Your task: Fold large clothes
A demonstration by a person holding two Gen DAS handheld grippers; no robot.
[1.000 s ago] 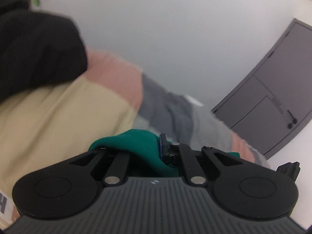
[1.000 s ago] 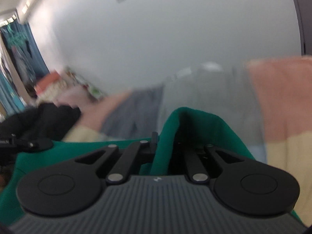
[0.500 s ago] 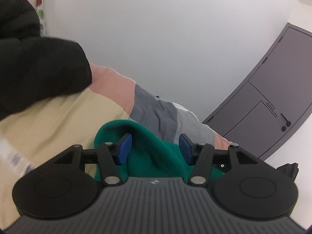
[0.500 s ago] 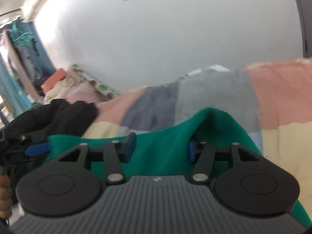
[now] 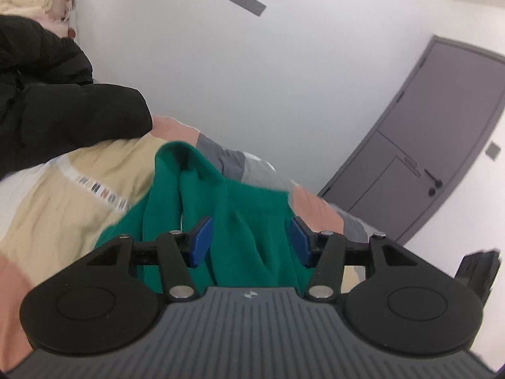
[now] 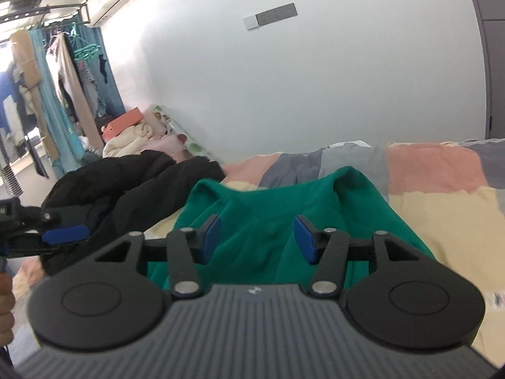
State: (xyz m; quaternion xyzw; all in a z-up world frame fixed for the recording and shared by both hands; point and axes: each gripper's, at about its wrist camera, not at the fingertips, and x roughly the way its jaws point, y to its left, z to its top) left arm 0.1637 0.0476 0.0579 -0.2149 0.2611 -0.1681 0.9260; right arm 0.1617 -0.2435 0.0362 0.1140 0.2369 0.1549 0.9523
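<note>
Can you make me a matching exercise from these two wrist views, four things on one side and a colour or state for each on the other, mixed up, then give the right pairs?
Column one:
1. garment
2. jacket
3. door
4. right gripper

Column two:
A. grey, closed
B. jaws open, holding nothing
C. green, lying on the patchwork bedspread
D. black, heaped beside the green one

Pairs: 1-C, 2-D, 3-A, 4-B
</note>
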